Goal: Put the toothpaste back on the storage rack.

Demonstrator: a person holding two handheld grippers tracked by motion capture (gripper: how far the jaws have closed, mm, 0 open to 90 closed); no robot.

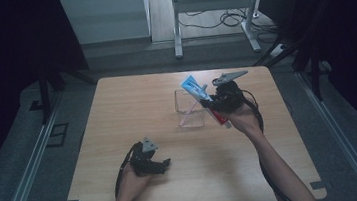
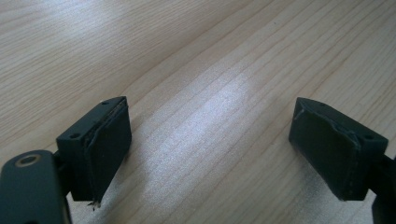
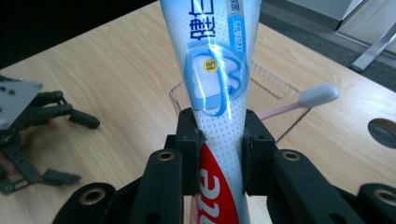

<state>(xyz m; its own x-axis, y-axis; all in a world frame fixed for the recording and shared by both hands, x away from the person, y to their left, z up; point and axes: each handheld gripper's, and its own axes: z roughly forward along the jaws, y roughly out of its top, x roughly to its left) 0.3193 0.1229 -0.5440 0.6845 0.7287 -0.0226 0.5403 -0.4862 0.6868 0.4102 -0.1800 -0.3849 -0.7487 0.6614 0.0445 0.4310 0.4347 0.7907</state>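
My right gripper [image 1: 213, 103] is shut on a toothpaste tube [image 3: 215, 88], white and blue with a red lower part, held up beside a clear plastic cup [image 1: 189, 110]. In the right gripper view the tube rises between the two black jaws, with the cup [image 3: 271, 93] just behind it. A pink toothbrush with a white head [image 3: 317, 95] leans out of the cup. My left gripper [image 1: 165, 164] rests low over the table's front left, open, with only bare wood between its pads [image 2: 109, 144]. The left gripper [image 3: 70, 149] also appears far off in the right gripper view.
The wooden table [image 1: 132, 110] has a round cable hole [image 3: 384, 130] near the cup. Beyond the far edge stands a white desk frame [image 1: 212, 11] with cables on the floor. Dark curtains flank both sides.
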